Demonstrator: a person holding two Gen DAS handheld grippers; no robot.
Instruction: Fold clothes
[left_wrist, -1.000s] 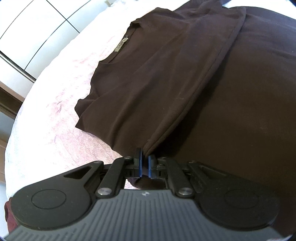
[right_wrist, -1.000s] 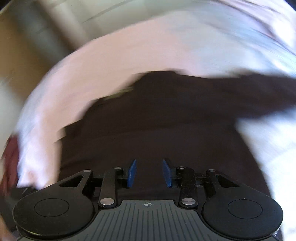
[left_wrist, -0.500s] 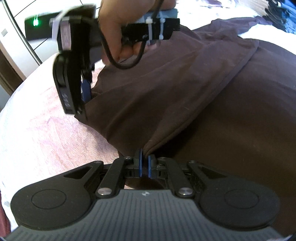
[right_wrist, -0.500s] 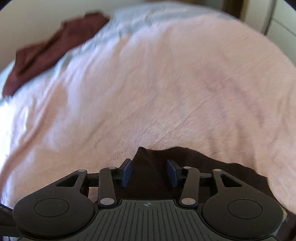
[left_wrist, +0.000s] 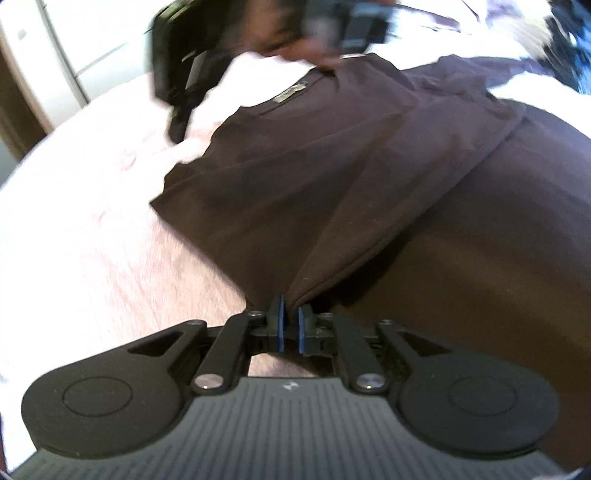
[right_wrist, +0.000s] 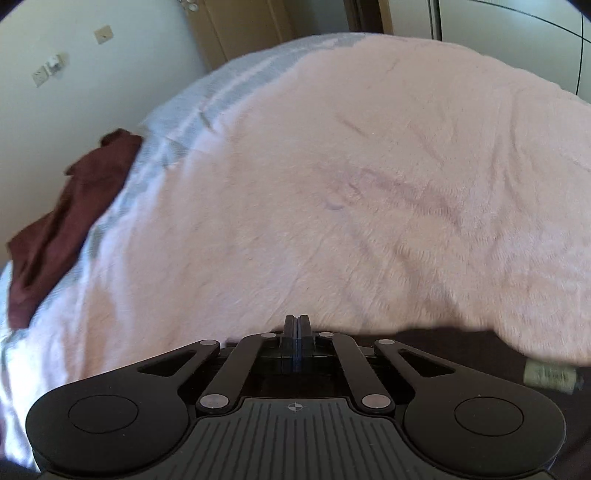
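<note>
Left wrist view shows the left gripper (left_wrist: 290, 325) with its 2 blue pads nearly together, pinching a folded corner of the dark brown shirt (left_wrist: 332, 177); its jaws are easing open slightly, with the cloth between them. The shirt lies spread on a pink blanket (left_wrist: 85, 236), folded lengthwise so that a hemmed edge runs diagonally from the pads up to the right. A neck label (left_wrist: 291, 93) shows at the collar, near the far end of the shirt. Above the collar, blurred, a hand (left_wrist: 280, 33) holds the right gripper (left_wrist: 177, 125), which hangs down to the left of the collar.

Right wrist view shows the right gripper (right_wrist: 296, 328) with its pads closing and almost touching. Whether shirt cloth is caught between them cannot be told, as the dark shirt edge (right_wrist: 461, 343) sits just at and behind the fingertips. The label (right_wrist: 550, 374) lies to the lower right. A dark red garment (right_wrist: 62, 221) sits at the blanket's far left edge.
</note>
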